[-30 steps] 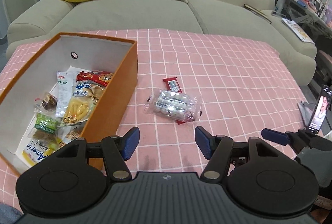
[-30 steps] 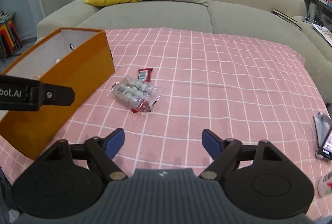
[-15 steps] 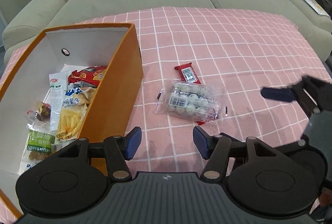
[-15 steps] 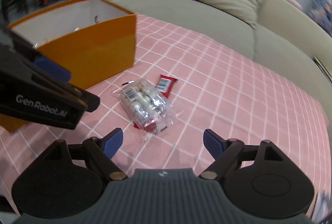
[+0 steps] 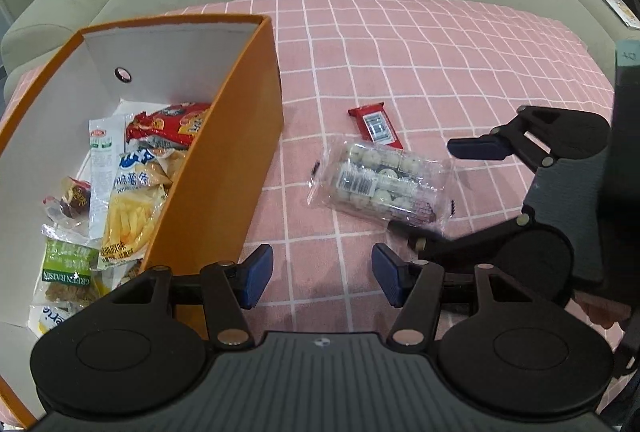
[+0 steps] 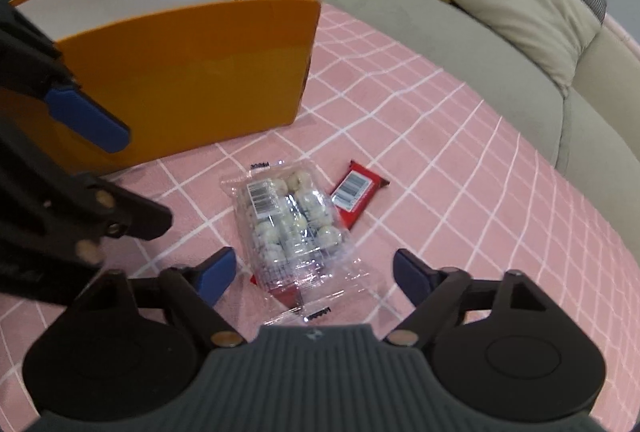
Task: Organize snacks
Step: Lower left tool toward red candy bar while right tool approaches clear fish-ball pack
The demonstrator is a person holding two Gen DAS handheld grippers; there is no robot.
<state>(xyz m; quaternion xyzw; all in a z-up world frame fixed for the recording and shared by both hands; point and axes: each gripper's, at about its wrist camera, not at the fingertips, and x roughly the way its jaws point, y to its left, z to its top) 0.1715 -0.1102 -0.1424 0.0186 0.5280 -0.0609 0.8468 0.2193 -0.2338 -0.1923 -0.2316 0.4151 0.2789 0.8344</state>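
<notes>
Pink checked cloth [image 6: 460,160] by sofa; right gripper [image 6: 314,274] wide open, empty, straddling clear pack of white balls [image 6: 290,224]: lower, pinch across width, avoid red bar [image 6: 354,190]; left gripper [image 5: 322,274] open, idle.

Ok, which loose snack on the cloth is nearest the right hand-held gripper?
The clear pack of white round snacks, lying between the right hand-held gripper's open fingers; the red bar lies beyond it.

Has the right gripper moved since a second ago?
Yes. The right gripper has closed in toward the orange box and now sits open right at the clear snack pack, which lies between its fingers.
</notes>
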